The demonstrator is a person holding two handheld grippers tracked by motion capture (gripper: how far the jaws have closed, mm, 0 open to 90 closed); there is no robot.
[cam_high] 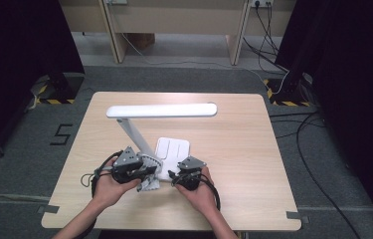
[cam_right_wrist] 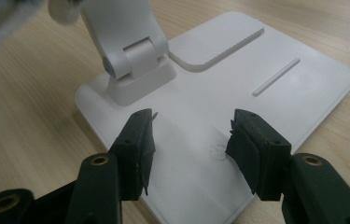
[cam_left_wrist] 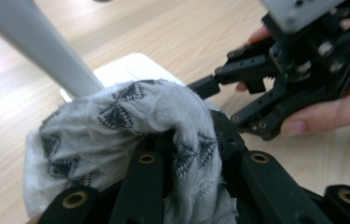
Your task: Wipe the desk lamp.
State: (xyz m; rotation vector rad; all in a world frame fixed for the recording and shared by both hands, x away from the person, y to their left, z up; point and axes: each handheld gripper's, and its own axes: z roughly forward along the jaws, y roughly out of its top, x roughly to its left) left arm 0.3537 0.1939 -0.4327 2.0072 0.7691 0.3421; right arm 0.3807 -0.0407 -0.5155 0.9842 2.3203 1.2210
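The left gripper [cam_left_wrist: 182, 186] is clamping the patterned cloth [cam_left_wrist: 116, 135]; wipe the lamp's stem [cam_left_wrist: 46, 46] gently while the right gripper [cam_right_wrist: 191, 140], jaws apart, is steadying the base [cam_right_wrist: 275, 93].

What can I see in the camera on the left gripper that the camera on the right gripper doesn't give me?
The left gripper view has a grey patterned cloth bunched between its own jaws, the lamp's slanted arm, and the right gripper held in a hand.

The right gripper view has the lamp's hinge, a raised pad and a narrow slot on the base, with its own jaws standing apart above the base, nothing between them.

Both share the white lamp base and the wooden table.
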